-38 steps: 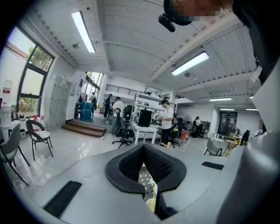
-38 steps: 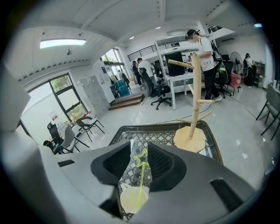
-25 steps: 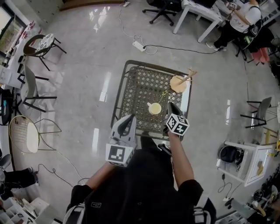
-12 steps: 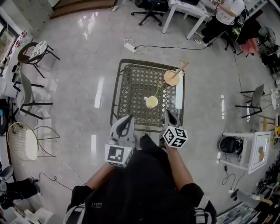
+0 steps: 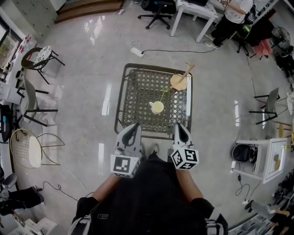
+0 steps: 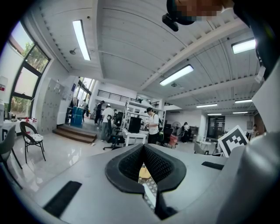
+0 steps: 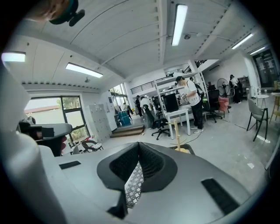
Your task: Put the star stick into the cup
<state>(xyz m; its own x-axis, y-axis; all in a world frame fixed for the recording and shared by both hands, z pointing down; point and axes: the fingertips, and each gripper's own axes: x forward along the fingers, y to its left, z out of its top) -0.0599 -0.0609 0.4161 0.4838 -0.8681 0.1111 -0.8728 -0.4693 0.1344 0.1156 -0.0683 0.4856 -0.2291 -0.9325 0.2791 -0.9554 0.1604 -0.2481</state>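
A pale yellow cup (image 5: 157,108) stands near the middle of the lattice-top table (image 5: 138,92). A thin green stick (image 5: 163,94) rises out of the cup and leans toward the far right; I cannot make out its star end. Both grippers hang side by side at the table's near edge, short of the cup. My left gripper (image 5: 134,125) (image 6: 143,149) is shut and holds nothing. My right gripper (image 5: 178,125) (image 7: 138,145) is also shut and holds nothing. Through each pair of jaws only a sliver of lattice shows.
A round wooden stand with a slanted peg (image 5: 179,81) (image 7: 177,131) sits at the table's far right corner. A power strip and cable (image 5: 138,50) lie on the floor behind. Chairs (image 5: 34,98) stand at the left, a white desk (image 5: 195,11) with people at the back right.
My right gripper has pulled back from beside the cup toward my body and now sits level with the left one. The stick stays in the cup.
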